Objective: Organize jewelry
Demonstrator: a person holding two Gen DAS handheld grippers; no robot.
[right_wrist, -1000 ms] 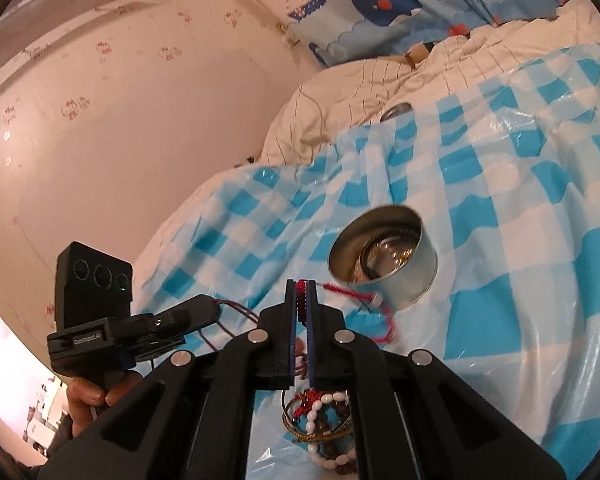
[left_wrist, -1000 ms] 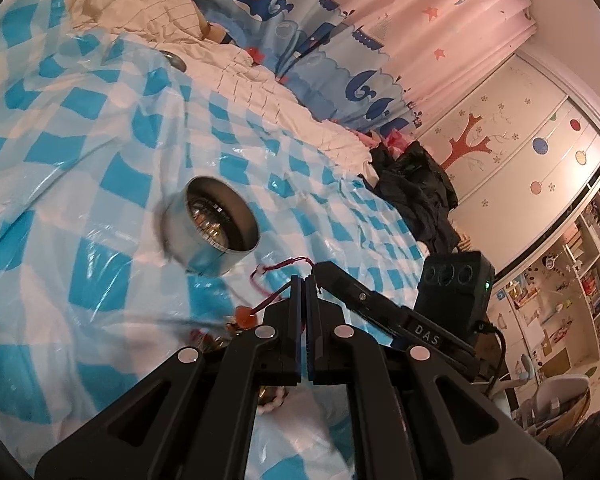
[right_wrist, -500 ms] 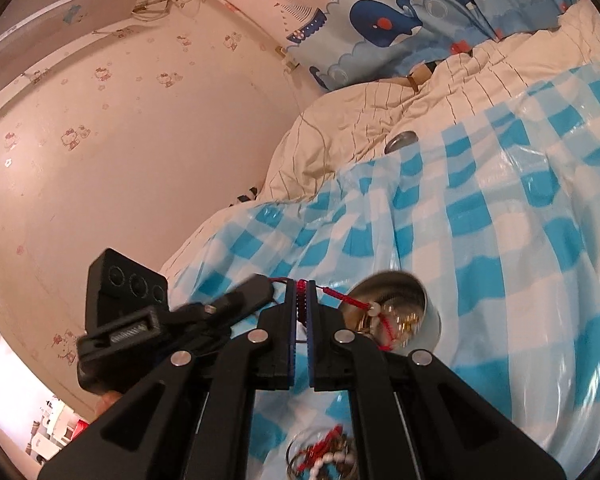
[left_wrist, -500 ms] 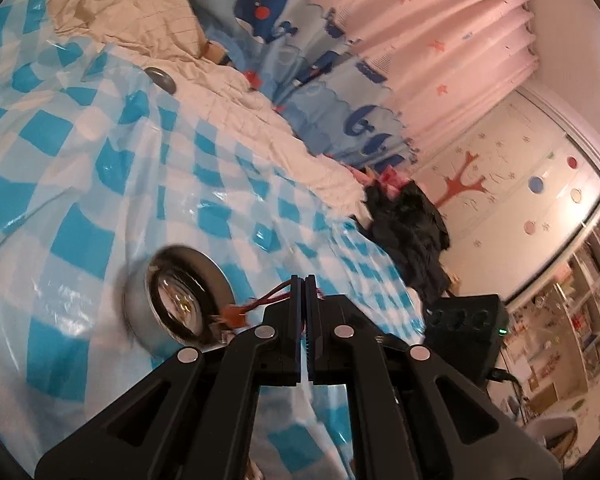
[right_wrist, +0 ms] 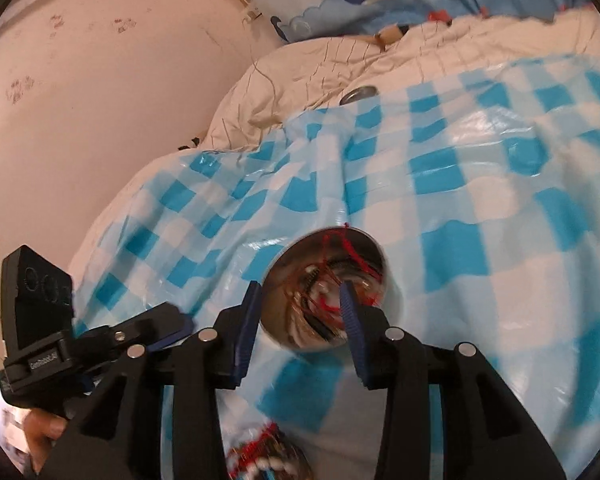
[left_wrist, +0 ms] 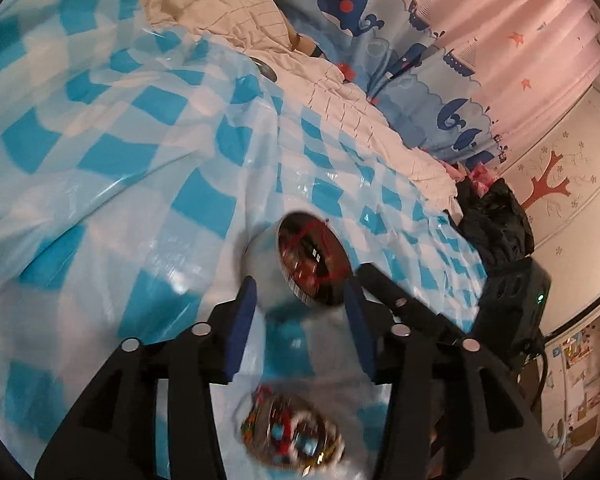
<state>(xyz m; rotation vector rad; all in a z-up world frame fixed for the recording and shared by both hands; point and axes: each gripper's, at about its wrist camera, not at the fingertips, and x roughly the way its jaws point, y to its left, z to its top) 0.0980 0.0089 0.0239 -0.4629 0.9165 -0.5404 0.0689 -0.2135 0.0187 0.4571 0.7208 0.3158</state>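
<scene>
A round metal tin [left_wrist: 300,268] stands on the blue-and-white checked cloth [left_wrist: 140,168]. A red cord bracelet [left_wrist: 312,248] lies inside it. The tin shows in the right wrist view [right_wrist: 328,288] with the red cord [right_wrist: 352,256] in it. My left gripper [left_wrist: 300,304] is open and empty just in front of the tin. My right gripper [right_wrist: 300,300] is open and empty over the tin's near rim. A pile of bead bracelets [left_wrist: 292,436] lies below the left gripper, and also shows in the right wrist view [right_wrist: 264,456].
A small metal lid [left_wrist: 266,68] lies at the cloth's far edge by a cream quilt [left_wrist: 340,96]. Whale-print curtains [left_wrist: 400,20] hang behind. Dark clothes [left_wrist: 492,216] lie at the right. The left gripper's body [right_wrist: 44,336] shows at left in the right wrist view.
Both grippers were shut on the red cord bracelet and carried it over the tin. Now both have opened and the bracelet lies in the tin.
</scene>
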